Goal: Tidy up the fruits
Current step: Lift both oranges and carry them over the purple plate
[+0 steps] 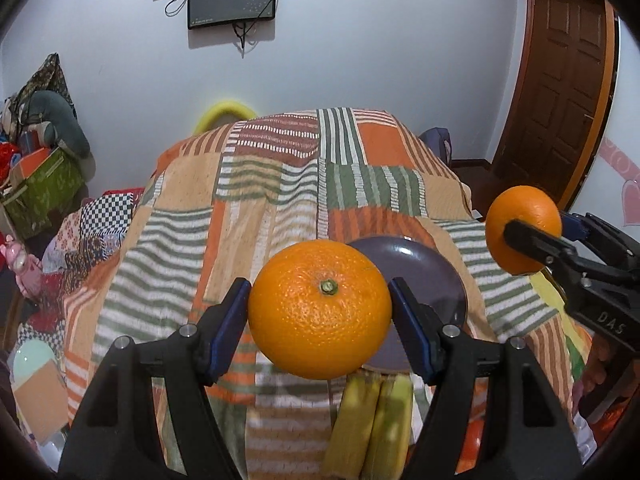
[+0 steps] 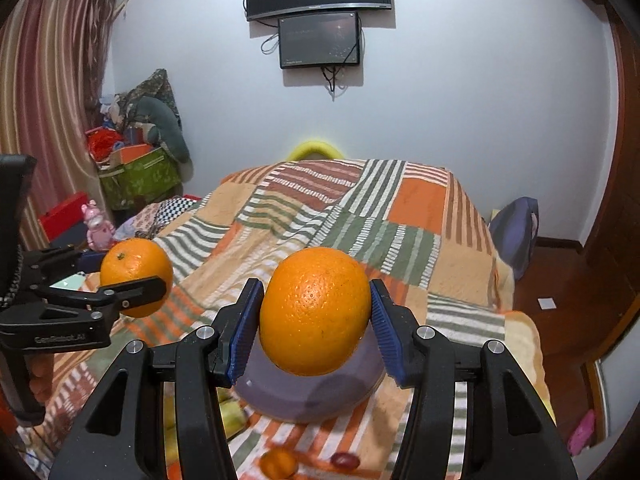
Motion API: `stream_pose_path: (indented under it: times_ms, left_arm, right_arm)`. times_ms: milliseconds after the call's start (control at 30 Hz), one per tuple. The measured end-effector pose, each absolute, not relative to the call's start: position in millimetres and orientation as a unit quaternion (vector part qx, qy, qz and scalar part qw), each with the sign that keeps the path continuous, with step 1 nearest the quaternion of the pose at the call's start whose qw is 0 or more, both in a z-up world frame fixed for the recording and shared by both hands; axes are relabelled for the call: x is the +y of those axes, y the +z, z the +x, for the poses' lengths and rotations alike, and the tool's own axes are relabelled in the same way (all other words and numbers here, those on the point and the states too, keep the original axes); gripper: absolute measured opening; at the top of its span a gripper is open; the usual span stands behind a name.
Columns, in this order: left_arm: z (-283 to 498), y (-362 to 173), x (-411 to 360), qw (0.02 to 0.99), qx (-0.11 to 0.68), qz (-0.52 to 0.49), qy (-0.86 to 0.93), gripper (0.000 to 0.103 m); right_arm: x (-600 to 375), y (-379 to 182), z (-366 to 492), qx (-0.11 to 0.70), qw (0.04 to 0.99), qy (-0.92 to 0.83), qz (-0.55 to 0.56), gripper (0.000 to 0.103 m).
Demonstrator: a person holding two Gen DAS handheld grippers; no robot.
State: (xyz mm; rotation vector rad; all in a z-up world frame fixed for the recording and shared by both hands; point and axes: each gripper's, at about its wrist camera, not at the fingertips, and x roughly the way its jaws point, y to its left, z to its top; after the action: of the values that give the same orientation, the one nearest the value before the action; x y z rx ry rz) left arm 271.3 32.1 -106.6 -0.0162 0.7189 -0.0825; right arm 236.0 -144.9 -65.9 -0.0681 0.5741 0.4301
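My left gripper (image 1: pixel 319 312) is shut on an orange (image 1: pixel 320 310), stem end facing the camera, held above the patchwork bedspread. It also shows at the left of the right wrist view (image 2: pixel 134 278). My right gripper (image 2: pixel 316 314) is shut on a second orange (image 2: pixel 316 310), held just above a purple plate (image 2: pixel 280 396). That gripper and its orange (image 1: pixel 524 228) show at the right of the left wrist view. The purple plate (image 1: pixel 424 268) lies behind my left orange. Bananas (image 1: pixel 372 420) lie below it.
The bedspread (image 2: pixel 400 240) covers the whole bed. A small orange fruit (image 2: pixel 278 462) and a red grape (image 2: pixel 344 460) lie near the front edge. Boxes and toys (image 2: pixel 136 168) pile up at the left wall. A wooden door (image 1: pixel 560 80) stands at the right.
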Motion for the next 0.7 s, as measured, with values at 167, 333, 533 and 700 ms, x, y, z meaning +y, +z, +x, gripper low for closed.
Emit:
stream_pose_path:
  times_ms: [167, 333, 533, 700]
  left_arm:
    - [297, -112, 29, 0.934, 0.356, 0.0, -0.034, 0.069]
    - [324, -131, 29, 0.924, 0.381, 0.0, -0.038, 0.069]
    - [349, -156, 24, 0.91, 0.41, 0.001, -0.053, 0.069]
    - [363, -181, 15, 0.896, 0.44, 0.015, -0.066, 0.069]
  right_arm:
    - [-142, -70, 254, 0.283, 0.937, 0.198, -0.053, 0.05]
    - [-137, -81, 273, 0.298, 0.931, 0.202, -0.063, 0.05]
    - [-130, -108, 302, 0.342, 0.913, 0.213, -0.063, 0.05]
    - [-124, -138, 323, 0.389, 0.894, 0.212, -0.066, 0.05]
